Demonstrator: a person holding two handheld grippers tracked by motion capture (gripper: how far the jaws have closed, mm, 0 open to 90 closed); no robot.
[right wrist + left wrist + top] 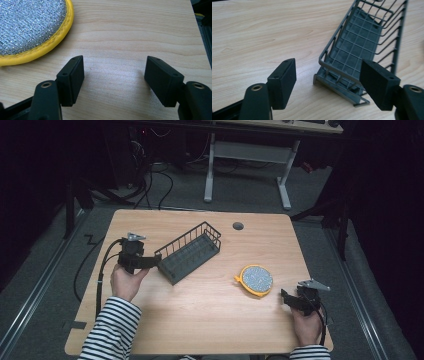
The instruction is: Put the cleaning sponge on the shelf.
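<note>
Left tool (327, 82) gaping – nothing held, by wire rack (364, 42) – empty, right tool (113, 80) wide open.

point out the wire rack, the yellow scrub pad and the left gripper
wire rack (190, 251), high view, on its grey floor
yellow scrub pad (257, 279), high view, on its silver mesh
left gripper (328, 83), left gripper view, midway between its open jaws

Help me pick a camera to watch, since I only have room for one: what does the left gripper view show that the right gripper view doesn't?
Left gripper view: the grey wire rack, its near end lying ahead of the open left gripper, nothing between the jaws.
Right gripper view: the round yellow-rimmed scrubber, lying up and left of the open right gripper, apart from its jaws.
Both: the light wooden table beneath two black jaws spread wide and holding nothing.
</note>
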